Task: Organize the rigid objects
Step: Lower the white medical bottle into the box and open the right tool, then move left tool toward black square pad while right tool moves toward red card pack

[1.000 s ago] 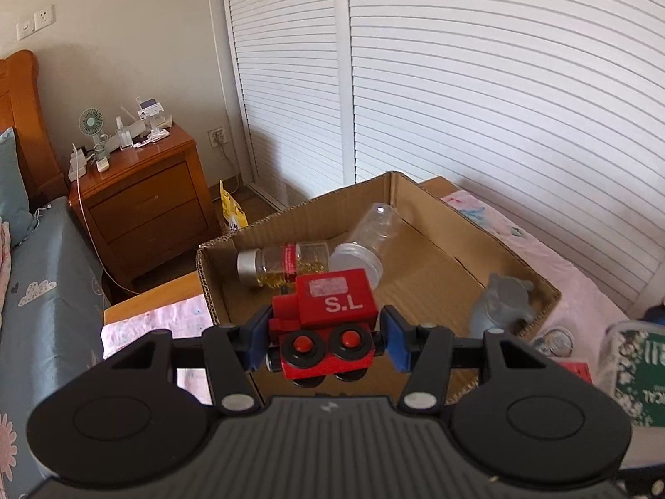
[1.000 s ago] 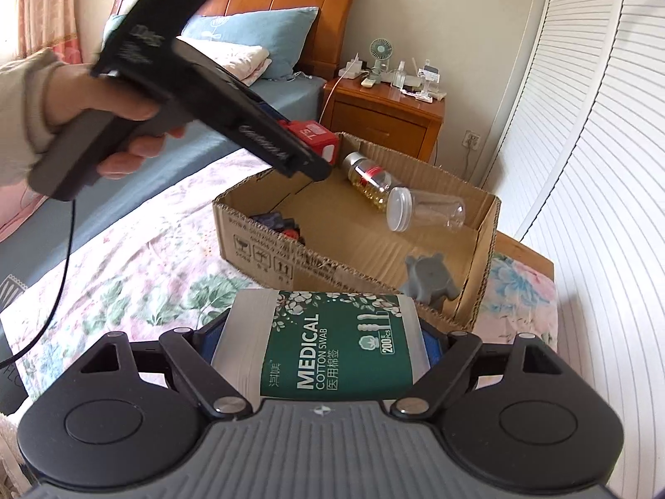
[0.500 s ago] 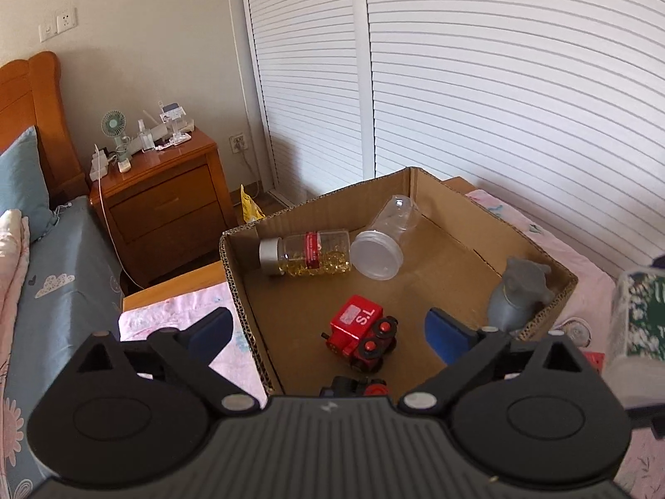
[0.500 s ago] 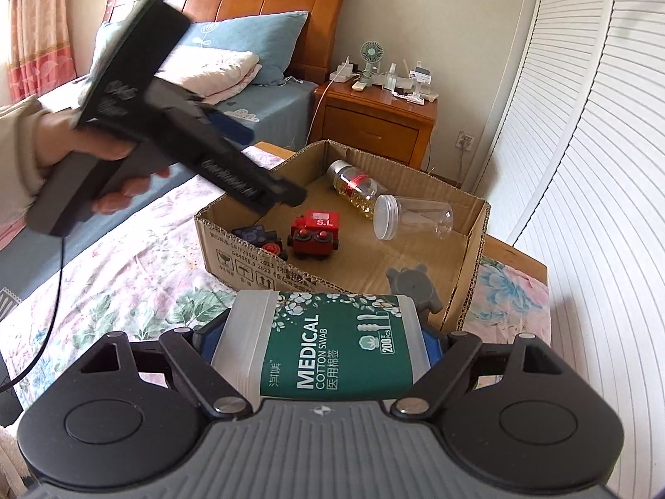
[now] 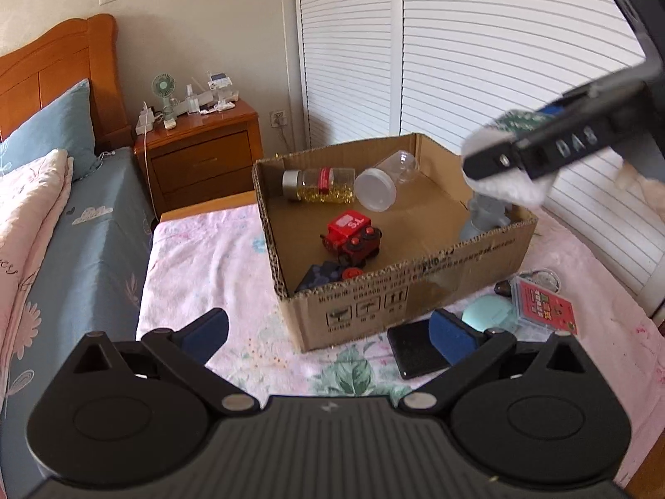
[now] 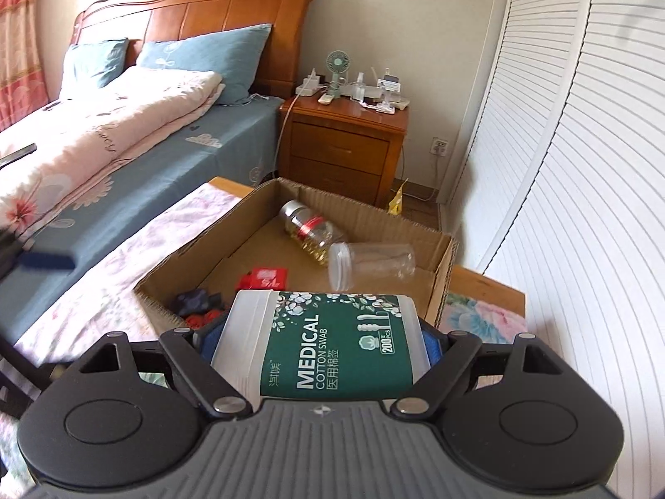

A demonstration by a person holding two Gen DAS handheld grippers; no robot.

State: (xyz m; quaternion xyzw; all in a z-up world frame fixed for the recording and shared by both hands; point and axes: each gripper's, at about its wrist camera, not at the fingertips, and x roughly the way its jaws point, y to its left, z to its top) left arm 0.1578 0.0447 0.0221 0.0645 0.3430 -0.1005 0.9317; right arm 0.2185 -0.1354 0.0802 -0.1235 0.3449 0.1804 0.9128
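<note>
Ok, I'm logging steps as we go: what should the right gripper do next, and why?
Probably lower the cotton swab box into the cardboard box and release. The right gripper grips it just above the near rim, over bare floor beside the red toy train.

Your left gripper (image 5: 328,330) is now standing open and pulled back, low in the frame, having released the red toy train (image 5: 351,238) into the cardboard box (image 5: 415,291); your right gripper (image 6: 322,332) is carrying the cotton swab box (image 6: 328,349) over it.
</note>
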